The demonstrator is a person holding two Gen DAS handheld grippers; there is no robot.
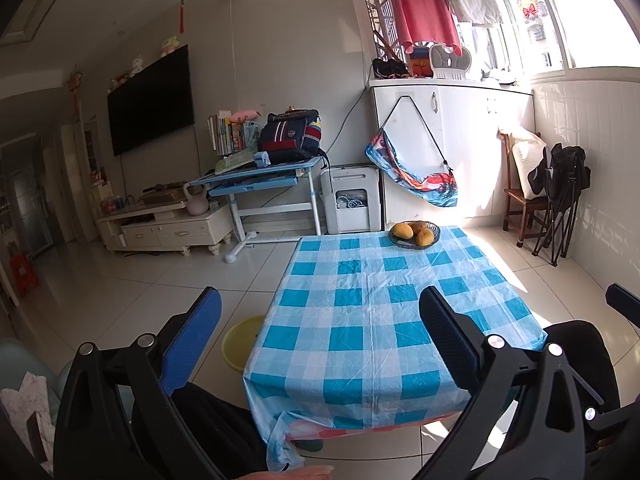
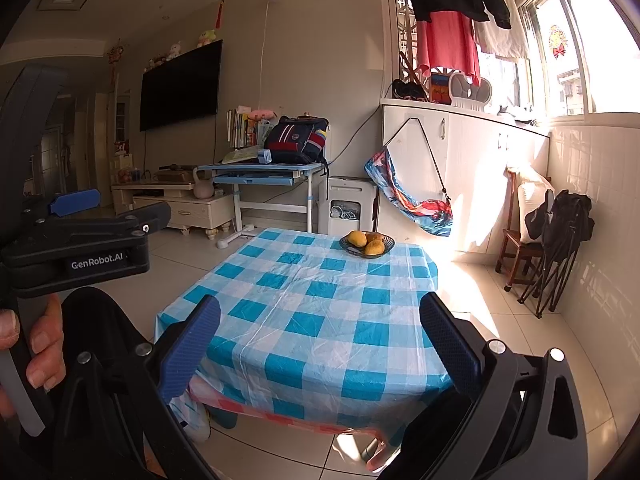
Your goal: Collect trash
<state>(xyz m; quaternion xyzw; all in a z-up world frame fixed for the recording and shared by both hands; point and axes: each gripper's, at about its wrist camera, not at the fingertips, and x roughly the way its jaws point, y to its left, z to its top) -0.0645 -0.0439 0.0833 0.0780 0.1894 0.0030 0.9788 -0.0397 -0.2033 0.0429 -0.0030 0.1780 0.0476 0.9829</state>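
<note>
A low table under a blue and white checked cloth [image 1: 360, 320] [image 2: 312, 320] stands in front of me. No trash shows on it. A dark wire bowl of mangoes [image 1: 414, 234] [image 2: 367, 244] sits at its far edge. My left gripper [image 1: 320, 332] is open above the table's near left side, nothing between its fingers. My right gripper [image 2: 320, 340] is open above the near edge, also holding nothing. In the right wrist view the left gripper [image 2: 108, 208] shows at the left, held by a hand [image 2: 40, 344]. A yellow basin [image 1: 240, 340] lies on the floor left of the table.
A blue desk [image 1: 260, 176] with a backpack, a white appliance [image 1: 352, 200] and a TV cabinet [image 1: 168, 228] stand along the far wall. A wooden chair [image 1: 524, 200] with bags and a folded black chair stand at the right. White tiled floor surrounds the table.
</note>
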